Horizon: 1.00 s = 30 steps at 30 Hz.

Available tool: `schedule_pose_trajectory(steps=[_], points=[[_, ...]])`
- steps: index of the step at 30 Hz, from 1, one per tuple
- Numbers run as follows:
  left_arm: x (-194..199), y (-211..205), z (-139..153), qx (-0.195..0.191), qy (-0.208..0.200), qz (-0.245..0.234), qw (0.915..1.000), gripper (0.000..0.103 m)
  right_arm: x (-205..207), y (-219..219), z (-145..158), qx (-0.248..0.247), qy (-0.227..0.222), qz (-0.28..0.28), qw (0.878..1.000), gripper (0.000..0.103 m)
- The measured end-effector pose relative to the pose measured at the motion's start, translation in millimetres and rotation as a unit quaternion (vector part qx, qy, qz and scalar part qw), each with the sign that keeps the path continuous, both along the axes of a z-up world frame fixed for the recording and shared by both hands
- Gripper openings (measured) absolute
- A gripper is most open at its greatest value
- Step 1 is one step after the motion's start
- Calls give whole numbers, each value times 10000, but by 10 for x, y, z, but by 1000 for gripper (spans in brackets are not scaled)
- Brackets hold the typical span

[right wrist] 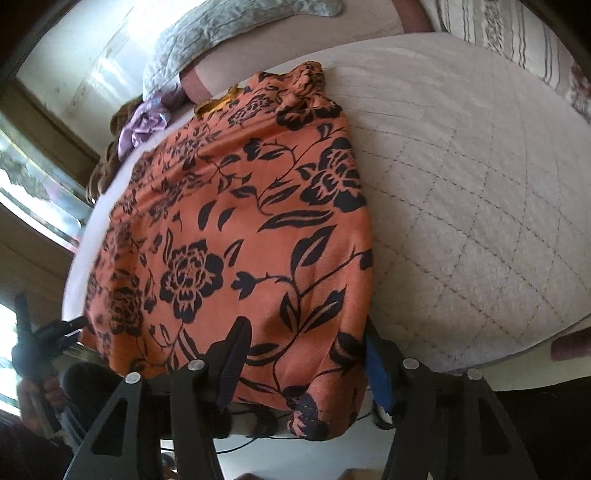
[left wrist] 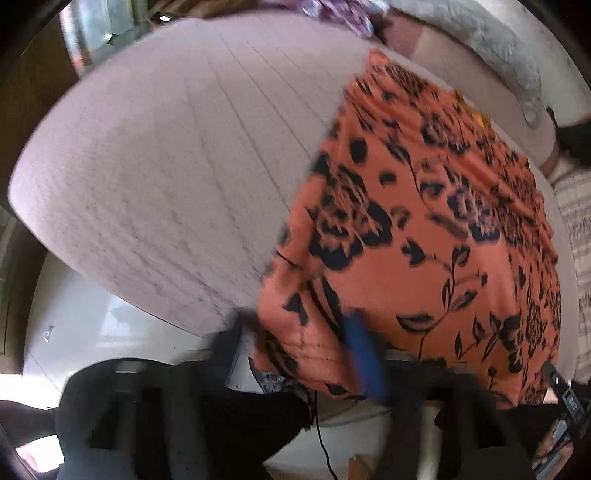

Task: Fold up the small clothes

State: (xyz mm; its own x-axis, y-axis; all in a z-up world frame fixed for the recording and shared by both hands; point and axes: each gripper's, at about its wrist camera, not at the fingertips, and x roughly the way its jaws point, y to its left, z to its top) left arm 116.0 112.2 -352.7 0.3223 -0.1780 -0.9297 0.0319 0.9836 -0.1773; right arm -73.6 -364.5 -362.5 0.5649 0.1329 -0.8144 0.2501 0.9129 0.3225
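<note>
Your orange garment (right wrist: 236, 236) lay spread flat along the near edge of the quilted bed cover (right wrist: 461, 177), a thin smooth fabric printed with black roses, leaves and trailing stems, its hem hanging a little over the mattress edge toward you. The cover under it was pale, soft-looking, stitched in a diamond grid on one side and in long parallel lines on the other. At the far end of the garment a scrap of yellow trim (right wrist: 221, 101) showed by the neckline.

Your right gripper (right wrist: 306, 354) sat at the lower hem corner with the cloth between its fingers; the dark ribbed pad (right wrist: 234, 363) stood on top of the fabric and the blue-faced finger (right wrist: 378, 373) at its edge, but you could not tell whether they pinched. Your left gripper (left wrist: 299, 339) was blurred at the other hem corner, its blue pad (left wrist: 364, 354) lying on the print, grip unclear too.

Beyond, a grey quilted pillow (right wrist: 207, 33) and a crumpled lilac satin cloth (right wrist: 144, 123) rested at the head of the bed
</note>
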Motion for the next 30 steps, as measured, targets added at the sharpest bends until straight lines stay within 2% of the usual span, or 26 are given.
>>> schedule_pose_trajectory(steps=[1, 2, 3, 4, 5, 6, 9, 14, 17, 21, 26, 28, 30], points=[[-14, -7, 19, 13, -85, -6, 10000, 38, -4, 25, 1, -105, 20, 6, 9999, 59], [-18, -14, 30, -6, -113, -35, 9999, 25, 0, 61, 6, -300, 55, -16, 9995, 56], [-8, -31, 59, -99, -144, -125, 9998, 11, 2, 90, 10, -490, 101, -26, 9987, 39], [-6, -36, 81, -169, -151, -151, 9996, 11, -5, 111, 16, -633, 120, -5, 9979, 27], [-3, -41, 110, -192, -180, -146, 9995, 11, -13, 137, 38, -709, 70, 63, 9974, 22], [-3, -55, 165, -225, -271, -188, 9992, 10, -16, 144, 55, -684, 30, 107, 9976, 8], [20, -86, 337, -326, -425, -339, 9980, 10, 6, 157, 137, -555, -68, 187, 9983, 8], [219, -118, 876, -718, -801, -624, 9922, 10, 90, 24, 463, 319, -648, 271, 9970, 8], [465, -229, 1273, -932, -1109, -715, 9869, 10, 265, -128, 750, 720, -1008, 258, 9920, 8], [913, -335, 1637, -1096, -1387, -732, 9815, 10, 671, -409, 1104, 947, -1409, 25, 9855, 8], [1674, -591, 1756, -895, -1599, -631, 9810, 10, 1463, -844, 1303, 1086, -1783, -540, 9765, 8], [2084, -736, 1643, -792, -1583, -528, 9828, 10, 1811, -1046, 1259, 1185, -1883, -824, 9714, 8], [2434, -874, 1429, -667, -1546, -361, 9851, 10, 2173, -1268, 1074, 1565, -1845, -1142, 9635, 10]])
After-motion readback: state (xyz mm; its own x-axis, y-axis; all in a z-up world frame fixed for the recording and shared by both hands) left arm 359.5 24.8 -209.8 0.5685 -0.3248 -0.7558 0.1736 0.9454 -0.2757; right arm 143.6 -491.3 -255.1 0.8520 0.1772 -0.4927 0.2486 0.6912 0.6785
